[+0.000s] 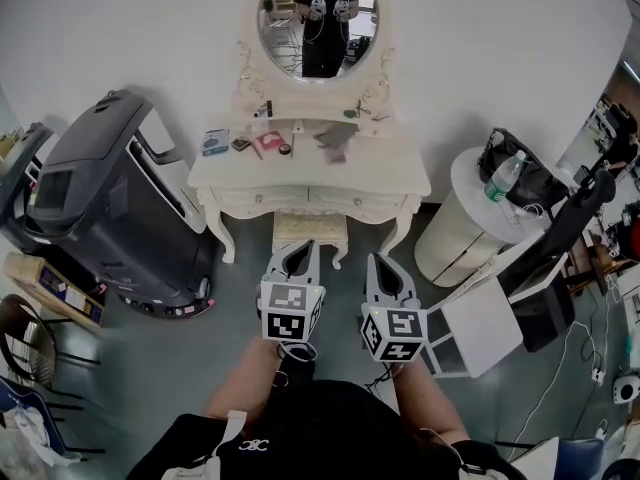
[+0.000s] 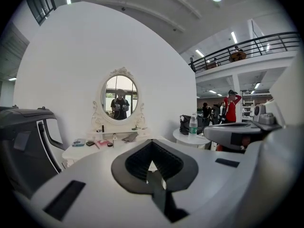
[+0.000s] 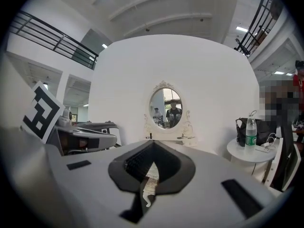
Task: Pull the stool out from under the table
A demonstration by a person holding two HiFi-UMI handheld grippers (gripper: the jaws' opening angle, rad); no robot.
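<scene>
Jaws pressed together on left gripper (image 1: 303,248) and right gripper (image 1: 384,261), facing stool (image 1: 310,228) under table (image 1: 395,164)

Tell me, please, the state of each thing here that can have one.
stool: pushed in under the table, neither gripper on it
drawers: closed
left gripper: shut, nothing held
right gripper: shut, nothing held
water bottle: upright, cap on
</scene>
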